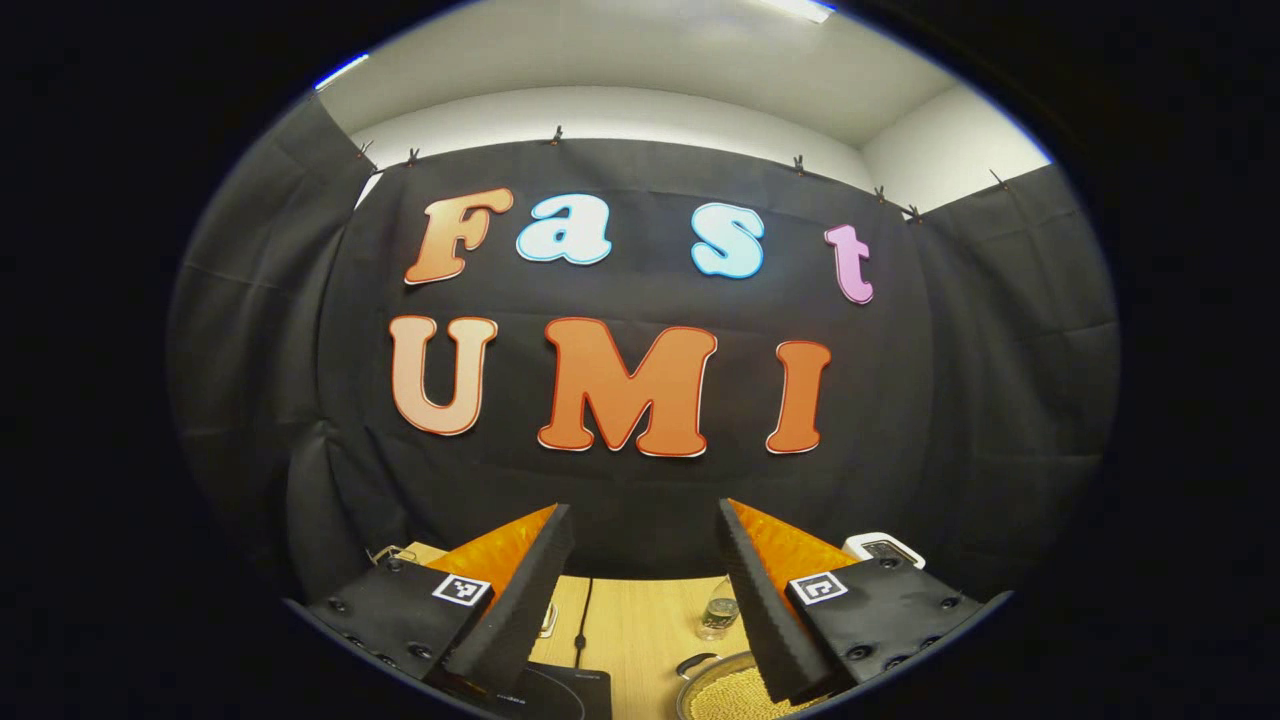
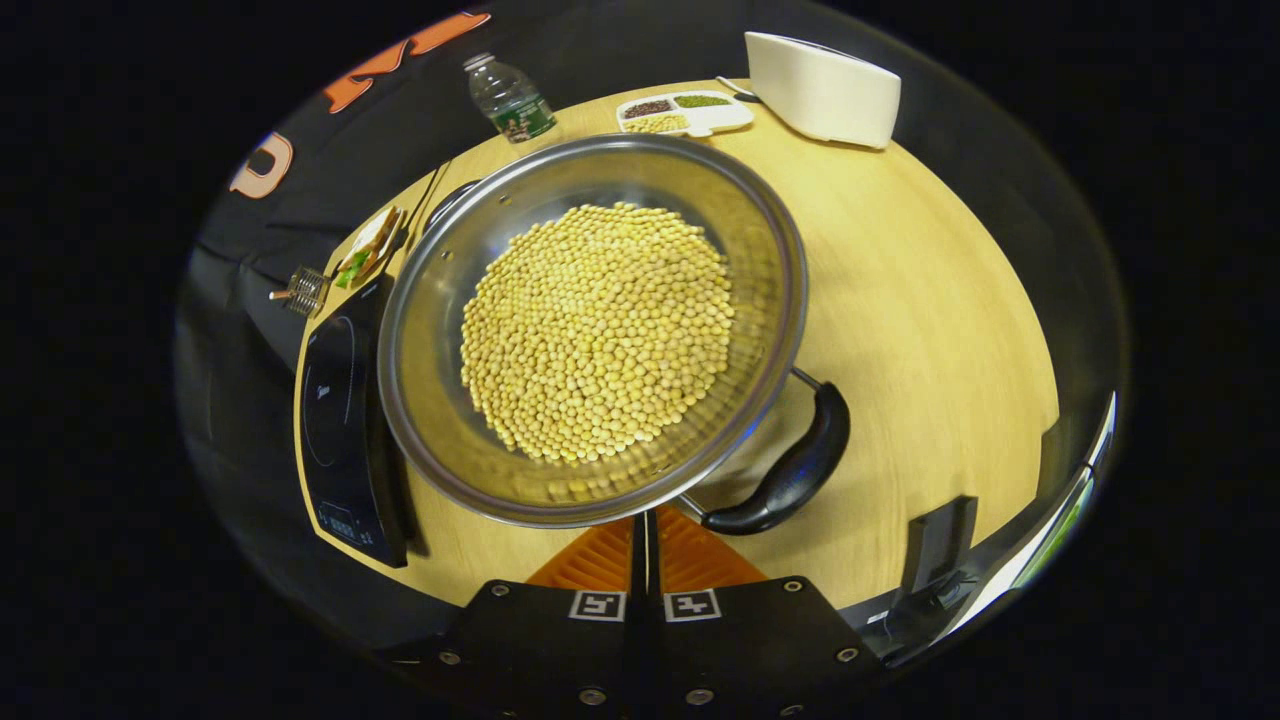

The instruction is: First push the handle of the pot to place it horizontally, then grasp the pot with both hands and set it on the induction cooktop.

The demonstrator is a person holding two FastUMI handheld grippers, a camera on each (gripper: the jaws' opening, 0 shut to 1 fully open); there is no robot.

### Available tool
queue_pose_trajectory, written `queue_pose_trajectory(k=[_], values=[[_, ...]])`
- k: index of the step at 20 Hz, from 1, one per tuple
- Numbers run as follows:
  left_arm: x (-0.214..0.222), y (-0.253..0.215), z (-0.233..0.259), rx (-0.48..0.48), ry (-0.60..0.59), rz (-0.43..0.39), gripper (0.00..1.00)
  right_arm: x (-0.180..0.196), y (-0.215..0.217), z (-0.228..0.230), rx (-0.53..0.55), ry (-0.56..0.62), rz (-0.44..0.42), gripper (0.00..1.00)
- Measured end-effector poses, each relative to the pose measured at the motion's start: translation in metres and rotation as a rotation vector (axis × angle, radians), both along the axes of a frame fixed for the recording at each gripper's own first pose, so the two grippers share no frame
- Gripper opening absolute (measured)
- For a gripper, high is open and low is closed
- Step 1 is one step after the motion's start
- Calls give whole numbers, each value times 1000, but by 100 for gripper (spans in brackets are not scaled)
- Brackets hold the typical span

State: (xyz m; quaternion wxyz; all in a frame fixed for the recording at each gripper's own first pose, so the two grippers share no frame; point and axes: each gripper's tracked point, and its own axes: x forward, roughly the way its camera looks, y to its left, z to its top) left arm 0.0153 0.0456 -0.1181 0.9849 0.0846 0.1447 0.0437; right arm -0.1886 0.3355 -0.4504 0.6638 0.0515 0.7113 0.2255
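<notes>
The right gripper [image 2: 645, 535] has its two fingers pressed together with nothing visible between them, their tips sitting just under the near rim of the pot [image 2: 600, 330]. The pot is a wide steel one, filled with a flat heap of yellow beans [image 2: 600, 335], and it lies straight ahead of those fingers on the wooden table [image 2: 930, 300]. Its dark handle [image 2: 795, 465] hangs off the rim just right of the fingertips, curving toward them. To the left of the fingers, partly under the pot's edge, lies the black cooktop [image 2: 340, 430]. Beyond the pot stand a water bottle [image 2: 510, 98], a divided tray [image 2: 685, 112] of grains and a white box [image 2: 822, 88]. The left gripper [image 1: 645, 590] is held high and level, its fingers spread wide apart and empty, facing the black cloth wall [image 1: 640, 300]. Between and below those fingers the table shows, with a small jar [image 1: 717, 615] near the right finger, the pot's bean-filled rim [image 1: 725, 690] under that finger's tip, and the cooktop's corner [image 1: 560, 690] beside the left finger.
</notes>
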Motion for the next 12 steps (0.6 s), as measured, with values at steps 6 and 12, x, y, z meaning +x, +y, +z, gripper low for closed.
queue_pose_trajectory(k=[6,12], values=[[2,-12,-2,35,8,15,93,28,-17,-25,-12,31,-78,0],[-1,-18,-5,62,30,30,93,54,-27,-42,-49,-28,-53,0]])
